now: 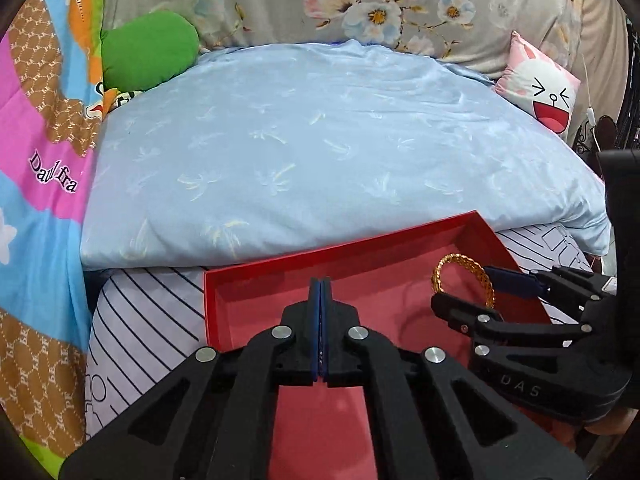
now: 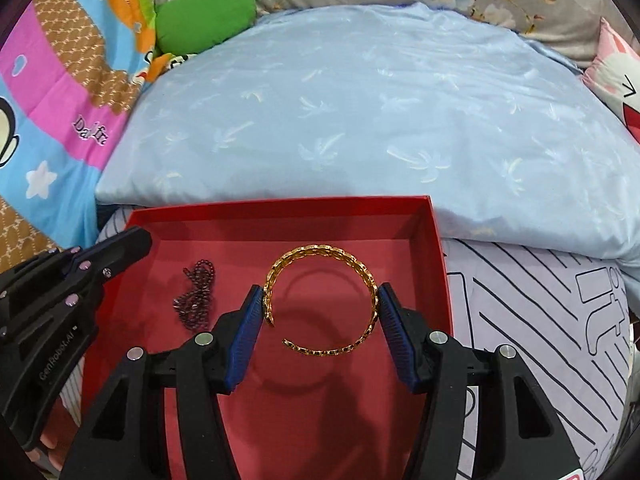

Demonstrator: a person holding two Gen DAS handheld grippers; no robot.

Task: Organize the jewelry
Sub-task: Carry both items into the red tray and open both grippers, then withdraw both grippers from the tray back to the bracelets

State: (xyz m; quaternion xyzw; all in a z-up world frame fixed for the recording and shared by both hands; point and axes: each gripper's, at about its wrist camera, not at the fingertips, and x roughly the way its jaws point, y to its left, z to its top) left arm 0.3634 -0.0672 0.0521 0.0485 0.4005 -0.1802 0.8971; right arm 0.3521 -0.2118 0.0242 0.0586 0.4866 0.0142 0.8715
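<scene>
Gold bracelet (image 2: 322,304) pinched between right gripper (image 2: 320,310) pads, apparently just above the floor of red box (image 2: 280,210). Dark chain (image 2: 196,292) heaped on the box floor, left. Left gripper (image 1: 321,312) pressed together over the box. Blue pillow (image 2: 360,120) behind.

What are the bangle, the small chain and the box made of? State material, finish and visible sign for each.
Bangle: likely gold-toned metal, shiny; glinting woven links.
Small chain: probably dark metal, dull sheen; tiny beads piled loosely.
Box: seemingly cardboard, matte red; thin straight walls, crisp corners.
</scene>
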